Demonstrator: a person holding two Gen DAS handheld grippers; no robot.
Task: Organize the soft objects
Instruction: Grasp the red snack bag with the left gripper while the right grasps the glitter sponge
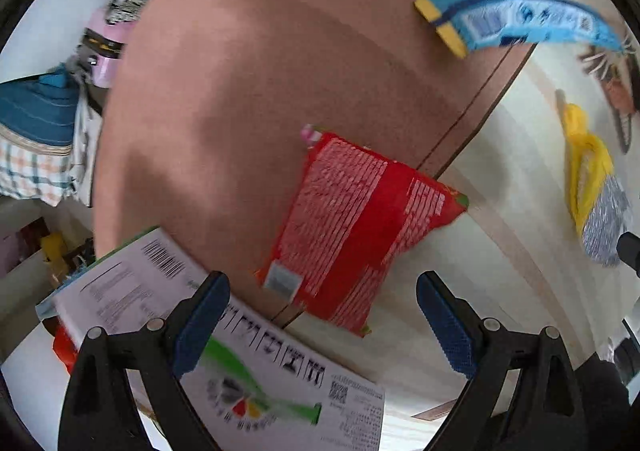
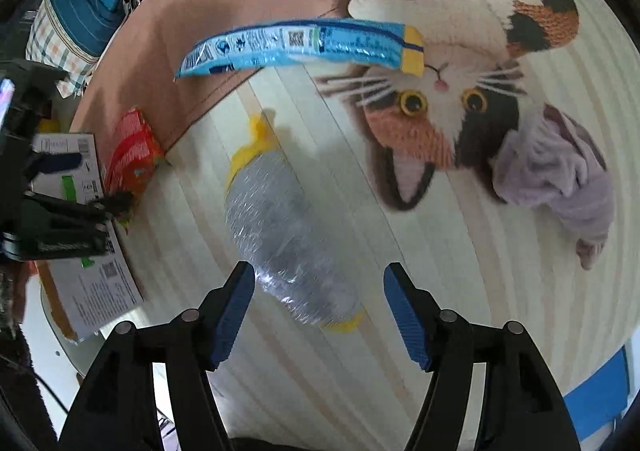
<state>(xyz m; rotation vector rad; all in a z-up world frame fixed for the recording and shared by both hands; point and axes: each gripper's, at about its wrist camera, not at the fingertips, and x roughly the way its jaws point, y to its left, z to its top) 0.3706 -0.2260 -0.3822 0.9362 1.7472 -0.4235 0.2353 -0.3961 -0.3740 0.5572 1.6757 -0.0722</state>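
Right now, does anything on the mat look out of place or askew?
Yes. The red packet lies askew across the seam where the brown area meets the pale striped area, one corner on a white box. A lilac cloth sits crumpled over the printed cat's ear. Nothing looks spilled or torn.

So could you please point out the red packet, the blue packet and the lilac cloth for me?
red packet [image 1: 352,227]: left wrist view, middle of its printed back.
blue packet [image 2: 296,45]: right wrist view, middle of the wrapper.
lilac cloth [image 2: 560,167]: right wrist view, centre of the crumpled folds.
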